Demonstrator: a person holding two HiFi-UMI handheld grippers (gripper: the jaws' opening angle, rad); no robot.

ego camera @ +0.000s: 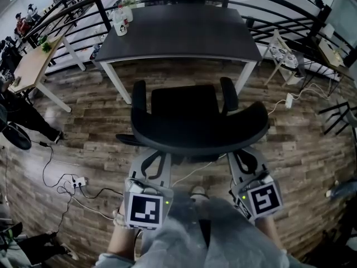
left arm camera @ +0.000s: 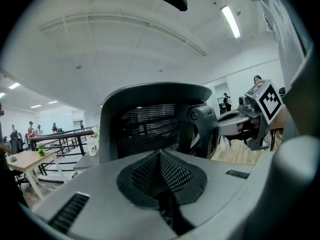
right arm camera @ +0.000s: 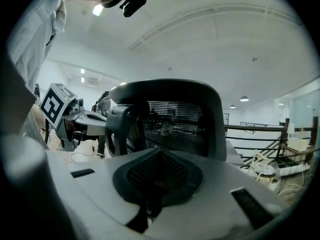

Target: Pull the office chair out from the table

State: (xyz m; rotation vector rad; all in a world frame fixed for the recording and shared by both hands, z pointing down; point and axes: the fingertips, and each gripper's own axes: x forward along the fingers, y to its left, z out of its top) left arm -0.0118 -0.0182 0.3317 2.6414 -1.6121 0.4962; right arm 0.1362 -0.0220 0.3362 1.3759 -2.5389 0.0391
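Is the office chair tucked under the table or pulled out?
Pulled out: the head view shows the office chair clear of the table, with wood floor between them.

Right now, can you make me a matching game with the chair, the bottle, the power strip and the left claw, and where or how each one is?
Things:
1. chair
2. bottle
3. power strip
4. left claw

Matches:
A. shut
B. white, on the floor
C. on the table, at its corner
D. black, facing the table

Pairs: 1-D, 2-C, 3-B, 4-A.
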